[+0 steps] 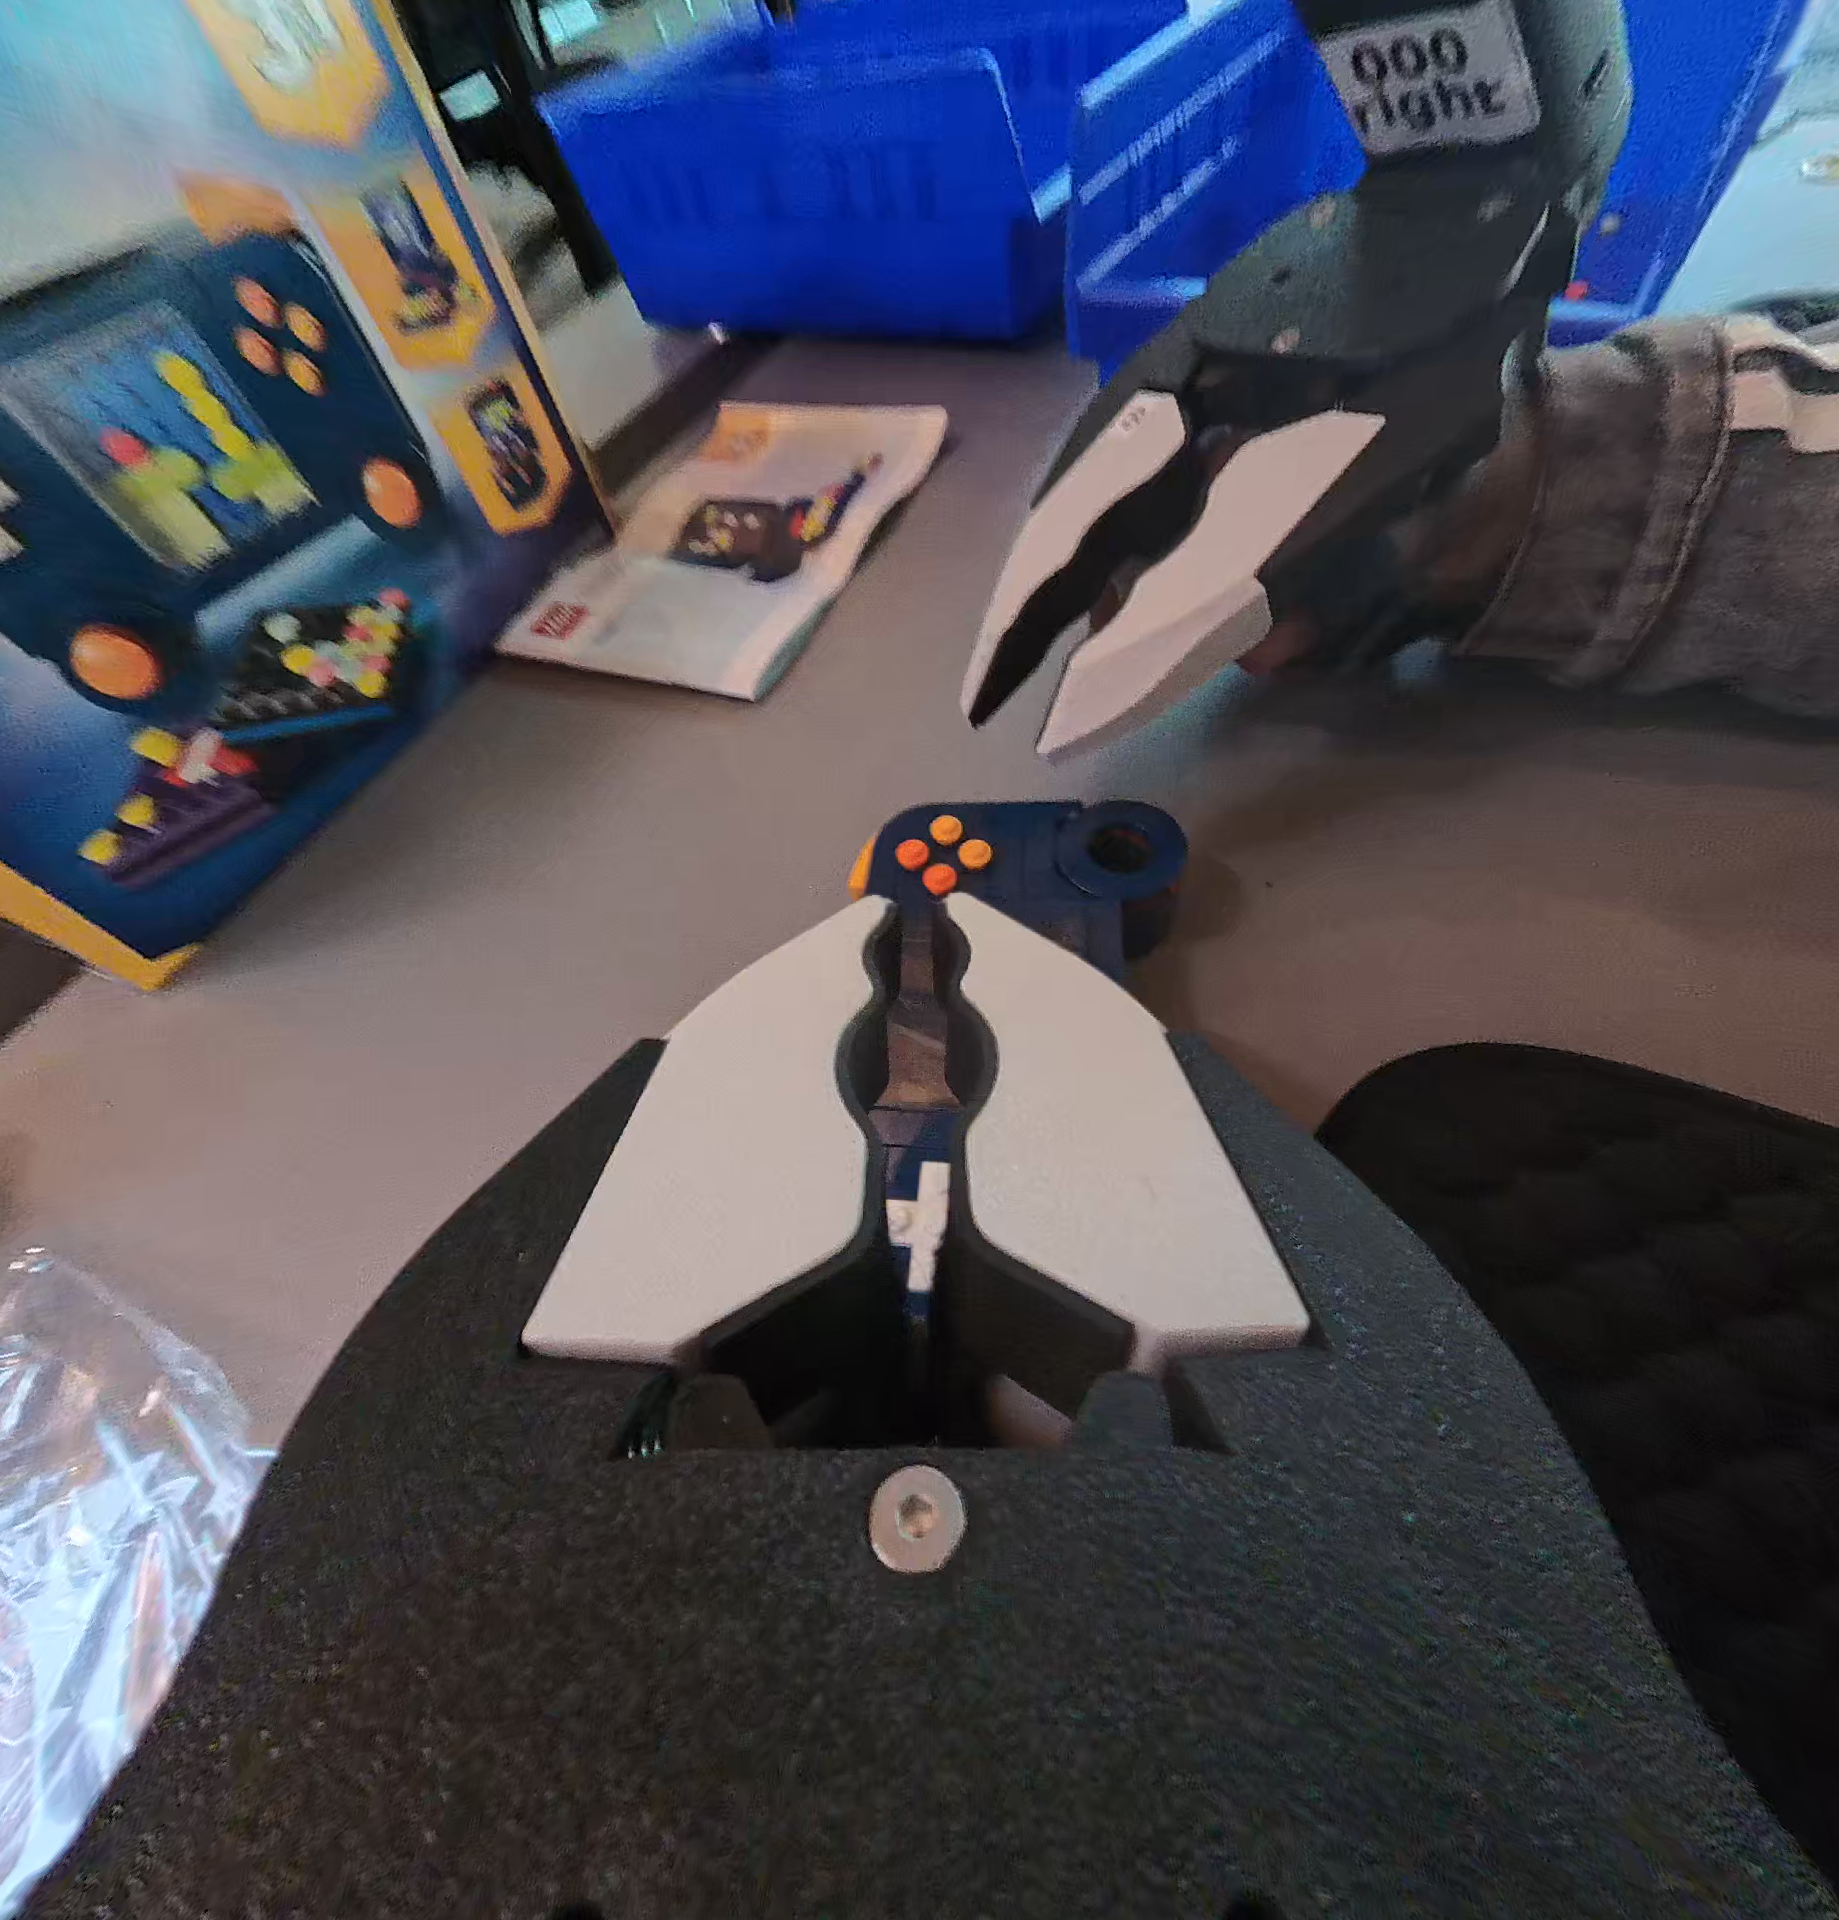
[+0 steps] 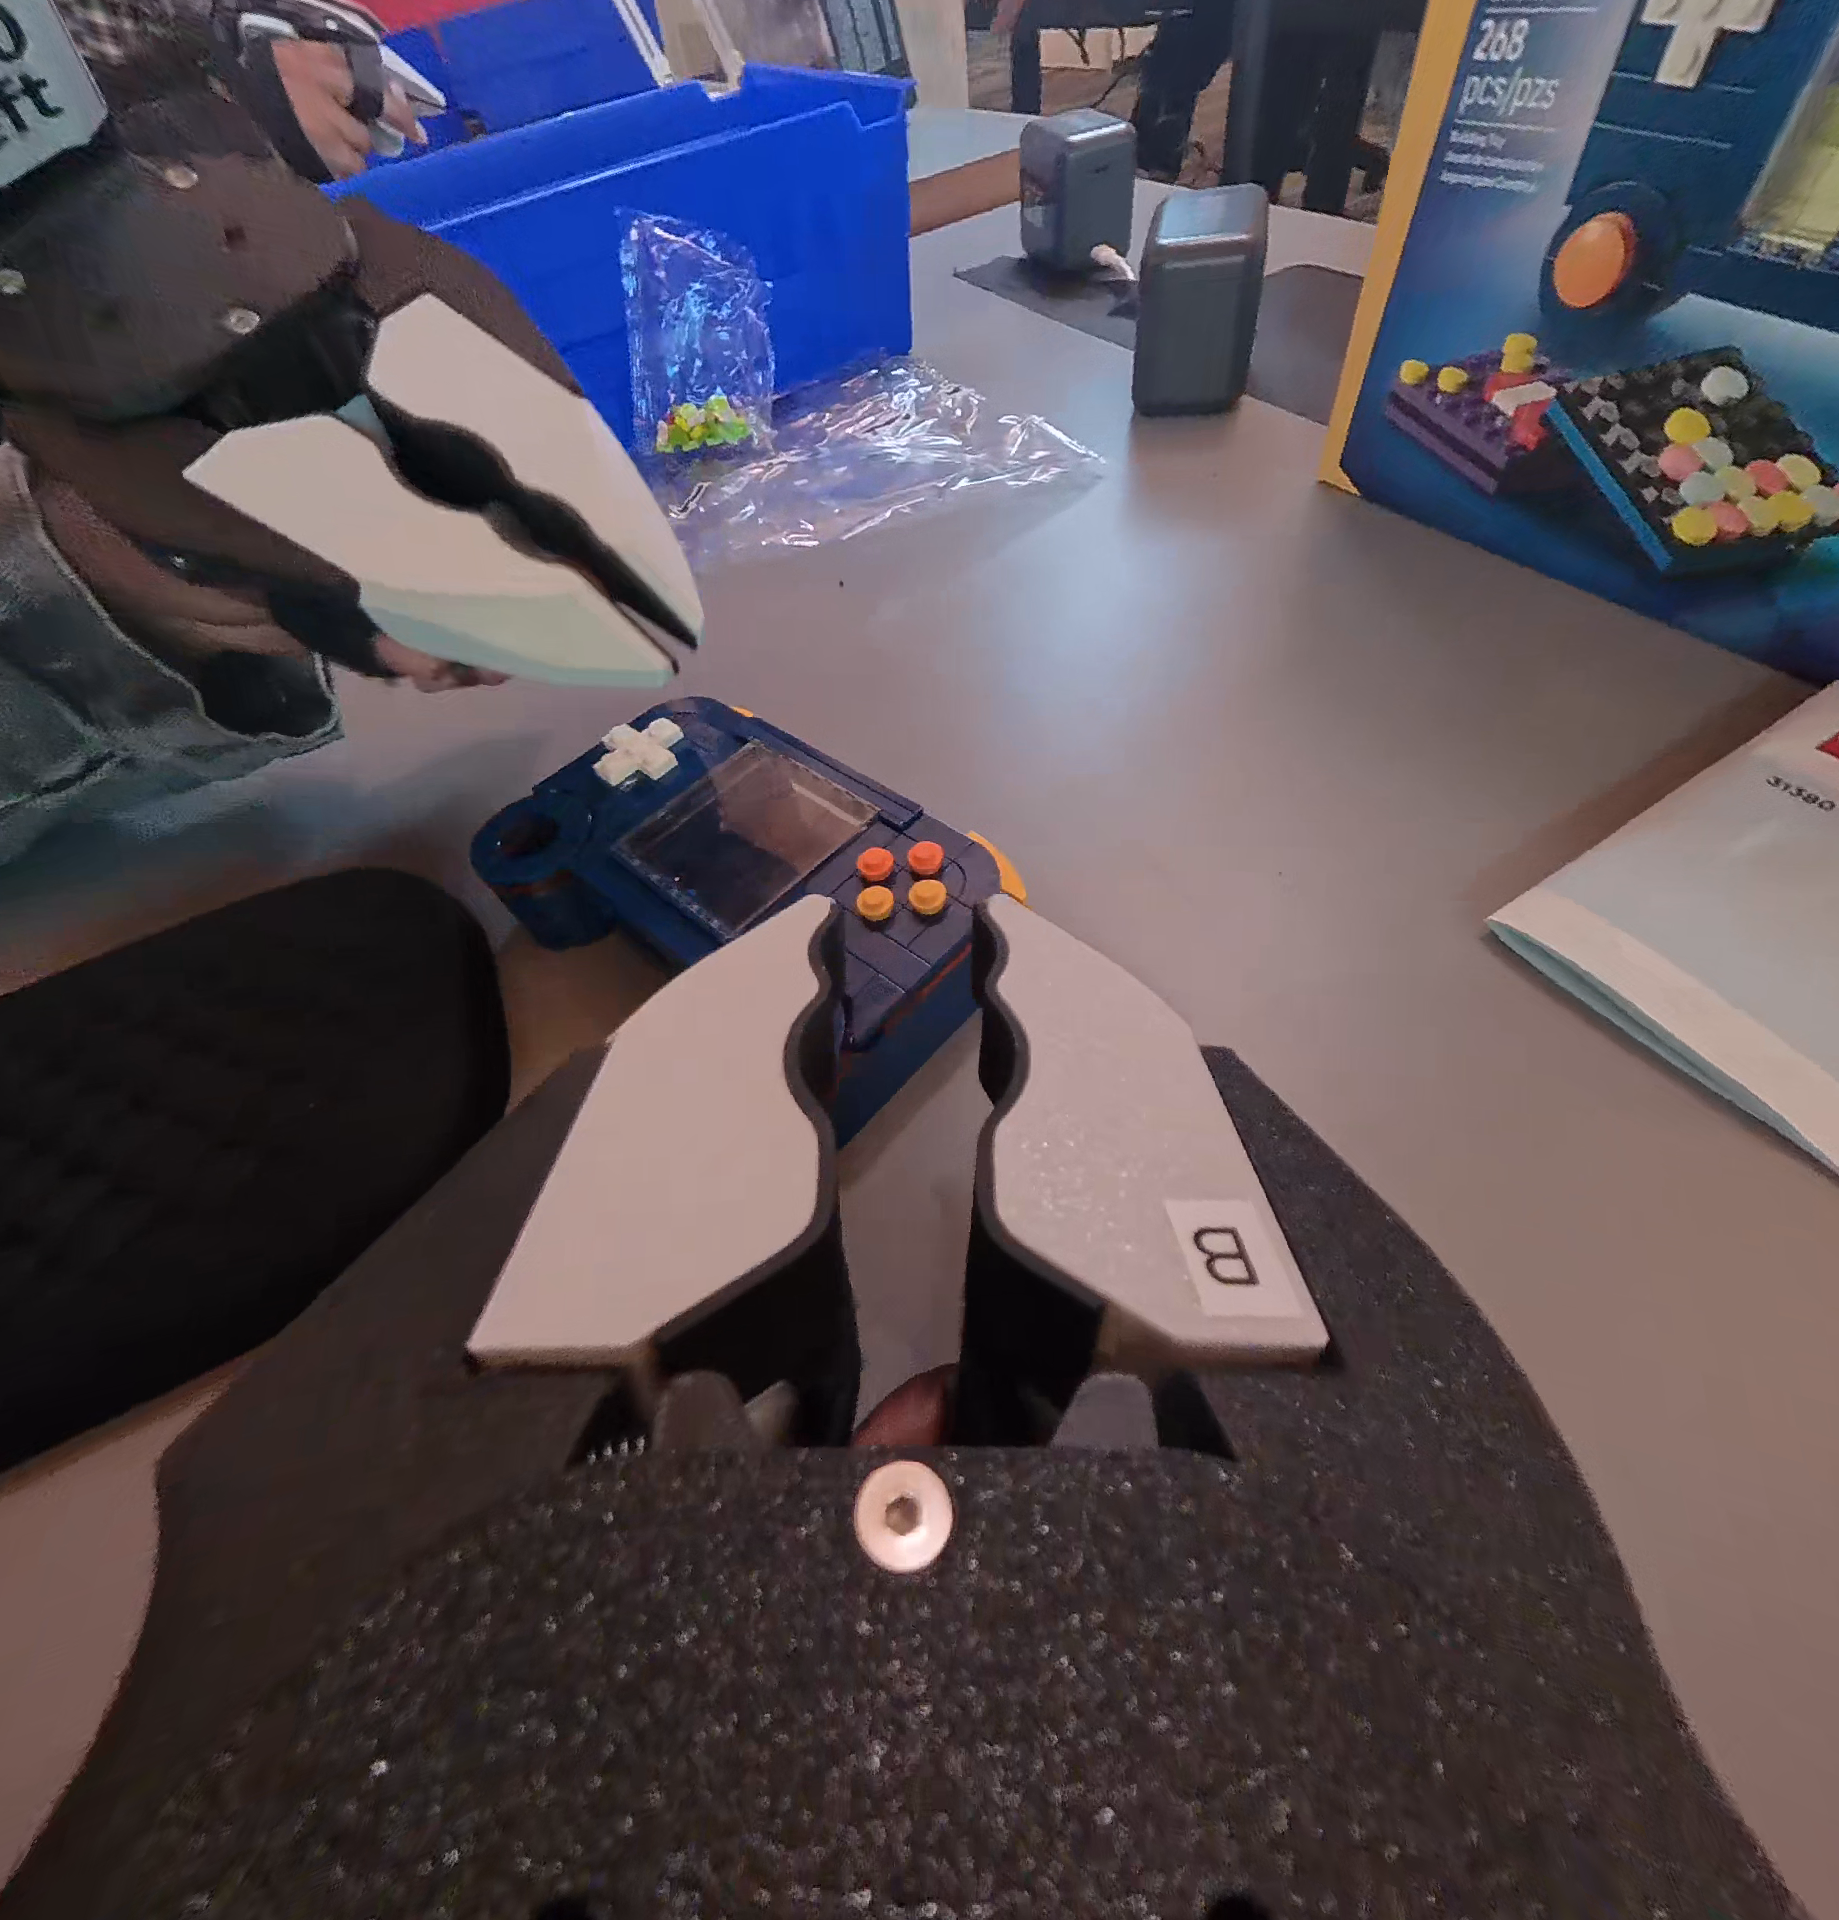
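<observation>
Blue brick, orange studs: the console [image 2: 749, 842] lies flat on the grey table [image 2: 1258, 779], right in front of you, with its clear screen [image 2: 749, 831] facing up and one end touching or just beside the black pad [image 2: 198, 1091]. Your left gripper [image 1: 920, 909] hangs just above it, jaws pinched almost together and holding nothing; through the slit you only glimpse the white cross [image 2: 640, 748] and blue bricks below. Your right gripper [image 2: 904, 914] hovers over the end with the four orange buttons [image 2: 899, 878], jaws parted a narrow way and empty, and the left view shows its tips clear of the model. Now, the handling: it looks light and stiff as a block, but it is clipped together from small pieces, so I judge it fragile under a twist or a hard squeeze. The smooth plastic sides could slip in the pads. The screen, the buttons and the cross look like the bits most ready to pop off, and the ring [image 2: 530, 842] at the far end sticks out on its own. The long flat sides of the body, across the middle, look like the safest hold. Around you sit the box [image 2: 1621, 364], the booklet [image 2: 1704, 914], crinkled bags [image 2: 873, 457] and a blue bin [image 2: 686, 187], all well apart from the console.
</observation>
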The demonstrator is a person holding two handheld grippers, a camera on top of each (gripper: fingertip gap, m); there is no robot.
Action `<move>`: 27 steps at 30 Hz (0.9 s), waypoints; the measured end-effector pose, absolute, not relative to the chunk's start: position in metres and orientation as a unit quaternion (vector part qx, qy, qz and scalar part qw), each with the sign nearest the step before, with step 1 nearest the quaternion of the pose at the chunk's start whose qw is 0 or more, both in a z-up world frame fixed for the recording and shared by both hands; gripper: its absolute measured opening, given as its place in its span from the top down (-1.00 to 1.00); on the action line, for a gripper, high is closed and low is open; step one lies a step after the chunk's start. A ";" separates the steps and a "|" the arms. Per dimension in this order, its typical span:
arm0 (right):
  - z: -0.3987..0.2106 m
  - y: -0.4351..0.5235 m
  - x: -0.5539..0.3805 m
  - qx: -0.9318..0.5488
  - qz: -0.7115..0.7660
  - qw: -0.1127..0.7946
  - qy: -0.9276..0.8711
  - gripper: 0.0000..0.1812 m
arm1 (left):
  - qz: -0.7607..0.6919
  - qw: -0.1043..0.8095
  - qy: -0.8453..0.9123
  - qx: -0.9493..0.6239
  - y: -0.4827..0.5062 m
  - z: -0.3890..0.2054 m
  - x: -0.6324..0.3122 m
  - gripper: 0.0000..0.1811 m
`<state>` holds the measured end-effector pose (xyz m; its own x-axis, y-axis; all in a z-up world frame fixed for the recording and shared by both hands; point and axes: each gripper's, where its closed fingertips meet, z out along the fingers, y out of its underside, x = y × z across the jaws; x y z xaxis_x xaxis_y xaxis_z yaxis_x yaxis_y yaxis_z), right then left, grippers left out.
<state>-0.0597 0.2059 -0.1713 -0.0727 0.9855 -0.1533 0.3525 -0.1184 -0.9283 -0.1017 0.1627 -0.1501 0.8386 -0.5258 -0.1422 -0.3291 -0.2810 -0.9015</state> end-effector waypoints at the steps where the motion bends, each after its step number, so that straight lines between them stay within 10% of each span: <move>1: -0.173 0.207 -0.060 -0.594 0.459 0.340 -0.566 0.74 | -0.096 0.517 0.272 -0.806 0.164 -0.154 -0.100 0.94; 18: -0.178 0.201 -0.070 -0.562 0.359 0.355 -0.655 0.91 | -0.115 0.417 0.278 -0.858 0.169 -0.190 -0.101 1.00; 27: -0.186 0.205 -0.072 -0.501 0.232 0.200 -0.810 0.88 | -0.128 0.426 0.274 -0.853 0.169 -0.191 -0.100 1.00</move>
